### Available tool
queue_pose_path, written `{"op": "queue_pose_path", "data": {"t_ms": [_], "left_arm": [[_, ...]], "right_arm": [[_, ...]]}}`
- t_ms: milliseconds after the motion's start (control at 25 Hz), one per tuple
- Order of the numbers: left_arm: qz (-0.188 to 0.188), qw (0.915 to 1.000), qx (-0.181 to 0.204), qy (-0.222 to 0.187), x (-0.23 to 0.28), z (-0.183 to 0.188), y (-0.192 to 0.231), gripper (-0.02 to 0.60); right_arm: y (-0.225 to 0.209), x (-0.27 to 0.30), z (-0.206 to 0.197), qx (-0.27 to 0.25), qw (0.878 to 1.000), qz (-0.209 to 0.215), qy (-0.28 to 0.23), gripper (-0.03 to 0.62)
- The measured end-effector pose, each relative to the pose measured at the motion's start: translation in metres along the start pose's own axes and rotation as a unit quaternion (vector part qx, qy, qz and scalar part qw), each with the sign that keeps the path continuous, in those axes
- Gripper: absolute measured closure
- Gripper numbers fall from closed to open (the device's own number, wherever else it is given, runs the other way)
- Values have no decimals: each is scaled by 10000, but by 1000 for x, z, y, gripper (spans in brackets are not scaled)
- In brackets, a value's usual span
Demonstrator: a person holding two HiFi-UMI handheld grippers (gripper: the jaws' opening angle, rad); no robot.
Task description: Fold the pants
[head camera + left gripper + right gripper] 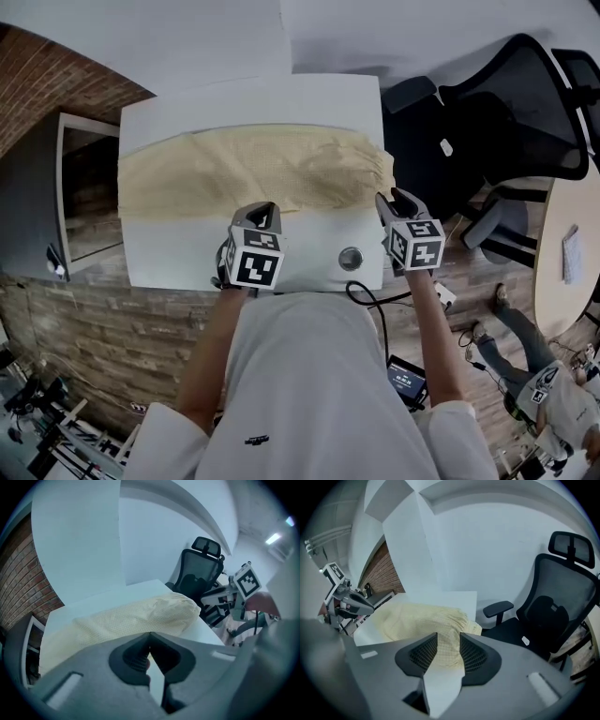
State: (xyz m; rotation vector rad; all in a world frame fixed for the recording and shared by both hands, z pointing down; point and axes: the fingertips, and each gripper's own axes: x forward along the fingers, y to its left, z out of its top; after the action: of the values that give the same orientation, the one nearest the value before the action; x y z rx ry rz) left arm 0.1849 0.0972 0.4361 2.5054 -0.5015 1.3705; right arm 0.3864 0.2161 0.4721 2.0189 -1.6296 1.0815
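A person in a white top stands at a white bench (187, 248) with a hand-held tool in each hand, a pair of pale yellow pants (253, 169) laid out before them. The pants lie flat in a long band across the bench from its left edge to its right, on the half farther from the person. Their gathered end is bunched at the right edge, just beside a black office chair (506, 103).

The left tool (265, 211) points steeply down over the near edge of the pants, about midway along the band. Its jaws are clenched tip to tip with nothing between them. The right tool (394, 199) hangs at the near right corner of the pants, close to the bunched end. Its jaws are released and stand apart, and the yellow fabric shows through the gap between them, not pinched by the pads.

Each tool carries a cube with black-and-white square markers, facing up toward the head camera. A round metal cap (351, 258) sits in the bench top between the two hands, on the white strip between the pants and the person. A brick wall (47, 75) runs along the left of the bench, and a dark cable trails down by the person's right arm.
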Motion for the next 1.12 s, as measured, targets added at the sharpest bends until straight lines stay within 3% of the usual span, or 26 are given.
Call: {"op": "queue_pose_path", "data": {"t_ms": [280,480,760,840,1040,1120], "left_arm": [[-9,9997,98,206,13,2,-35,577],[-105,9977,340,575,19,-6,-60,577],[-53,9975,96,696,15,-16,-71,577],[-28,9974,33,724,12,-20,-73,577],[35,9971,-66,761,6,-27,-70,577],[62,9970,-65,764,4,-29,-69,577]], "right_arm": [[-40,26,-26,599,9979,204,137,366],[-48,49,-35,1183,9910,594,191,277],[-56,77,-42,1930,9744,1101,356,250],[-54,83,-47,1980,9717,1208,449,259],[-55,77,-49,1619,9803,1001,532,441],[-59,70,-48,1483,9832,941,499,481]]}}
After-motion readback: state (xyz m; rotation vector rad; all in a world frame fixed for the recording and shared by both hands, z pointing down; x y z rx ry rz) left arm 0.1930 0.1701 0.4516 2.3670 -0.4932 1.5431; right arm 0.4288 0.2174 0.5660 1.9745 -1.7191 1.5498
